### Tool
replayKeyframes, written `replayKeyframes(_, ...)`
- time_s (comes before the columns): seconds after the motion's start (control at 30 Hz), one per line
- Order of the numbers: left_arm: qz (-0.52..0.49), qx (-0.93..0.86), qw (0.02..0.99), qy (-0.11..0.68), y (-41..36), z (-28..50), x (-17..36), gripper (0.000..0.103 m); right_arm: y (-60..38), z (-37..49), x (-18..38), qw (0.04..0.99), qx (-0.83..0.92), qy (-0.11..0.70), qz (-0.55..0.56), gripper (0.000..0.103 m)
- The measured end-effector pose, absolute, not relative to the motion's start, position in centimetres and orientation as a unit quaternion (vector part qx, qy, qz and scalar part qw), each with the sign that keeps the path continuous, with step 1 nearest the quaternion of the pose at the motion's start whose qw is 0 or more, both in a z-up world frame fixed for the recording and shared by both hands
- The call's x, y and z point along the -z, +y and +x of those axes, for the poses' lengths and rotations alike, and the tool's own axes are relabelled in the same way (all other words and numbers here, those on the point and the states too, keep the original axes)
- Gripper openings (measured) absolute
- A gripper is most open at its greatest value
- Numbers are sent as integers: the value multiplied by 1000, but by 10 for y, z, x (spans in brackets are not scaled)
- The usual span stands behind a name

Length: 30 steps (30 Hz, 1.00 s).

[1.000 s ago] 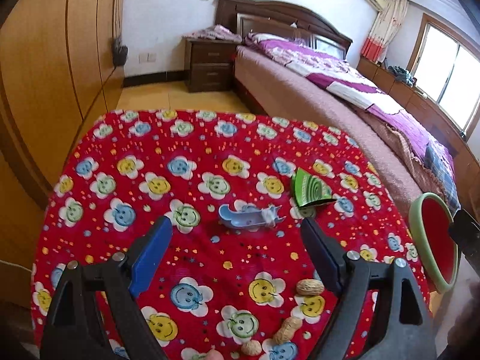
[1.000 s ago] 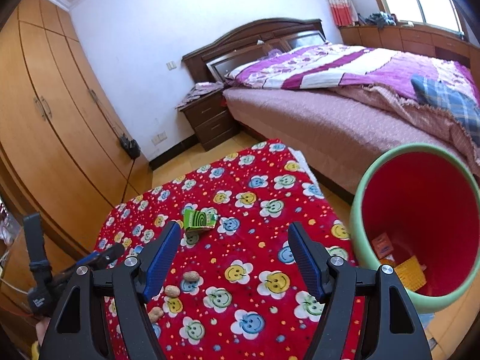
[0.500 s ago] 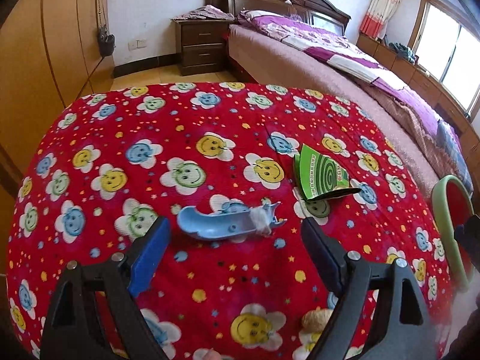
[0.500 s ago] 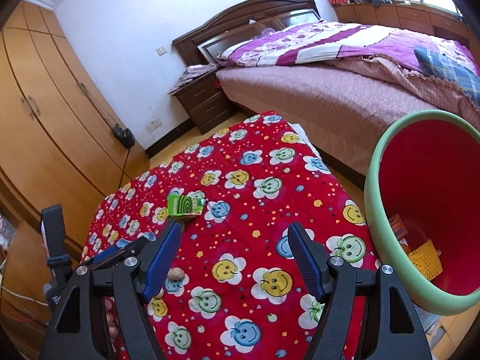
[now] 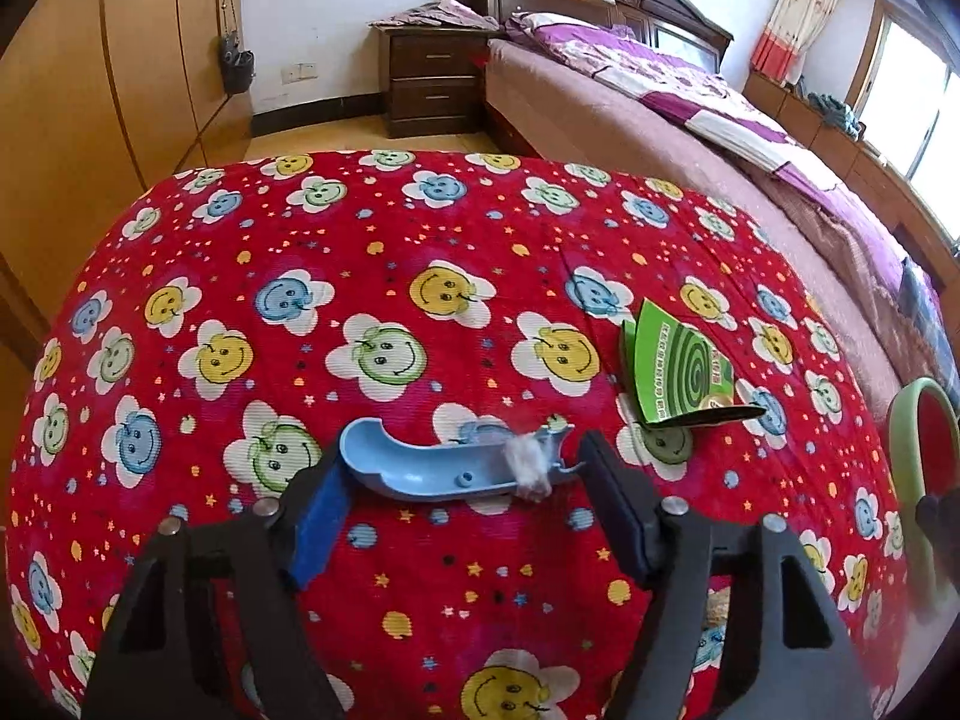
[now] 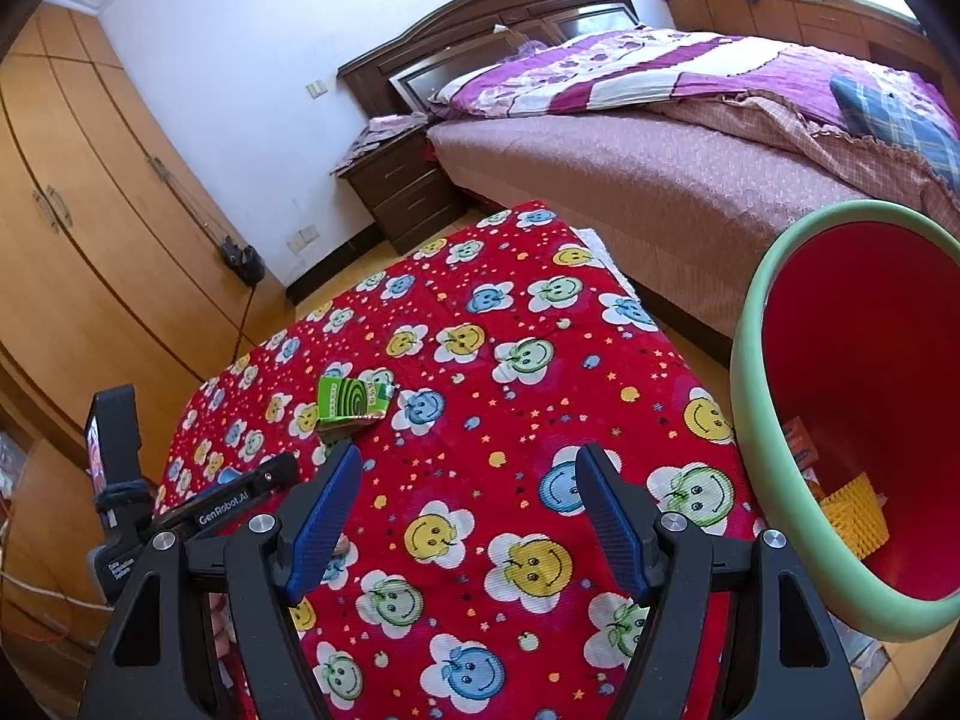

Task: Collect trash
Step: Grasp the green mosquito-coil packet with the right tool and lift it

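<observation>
Grippers: left gripper (image 5: 462, 495) open around blue plastic scrap (image 5: 444, 468); right gripper (image 6: 468, 504) open, empty.
Surface: red smiley-flower cloth (image 6: 480, 372), bed (image 6: 660, 180) far right.
Bin: red bin (image 6: 780, 480), wrappers inside.

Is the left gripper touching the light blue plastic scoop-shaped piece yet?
Cannot tell. Left wrist view: open left gripper brackets the light blue plastic piece; any gap is unclear.

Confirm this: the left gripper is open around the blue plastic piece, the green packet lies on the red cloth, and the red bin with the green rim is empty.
Not quite: the red bin is not empty. The right wrist view shows a yellow piece and an orange scrap at its bottom. The rest holds: the left gripper is open around the blue plastic piece, and the green packet lies on the red cloth.
</observation>
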<state>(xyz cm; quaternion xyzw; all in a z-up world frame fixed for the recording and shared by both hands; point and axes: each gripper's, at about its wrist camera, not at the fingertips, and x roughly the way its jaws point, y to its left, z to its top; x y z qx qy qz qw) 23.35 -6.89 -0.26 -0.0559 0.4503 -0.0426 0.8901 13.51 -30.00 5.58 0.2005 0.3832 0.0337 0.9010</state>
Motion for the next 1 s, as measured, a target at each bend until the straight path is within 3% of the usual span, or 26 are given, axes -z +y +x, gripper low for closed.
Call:
replayKeyframes(0.47,-67,4,909,412,2,221,-26,73,-251,145,-73,910,-49,384,145,75)
replayKeyframes(1.0,-100,-22,906,411,40,233,1,73,-179,218,-21,894,-54,440,57,75)
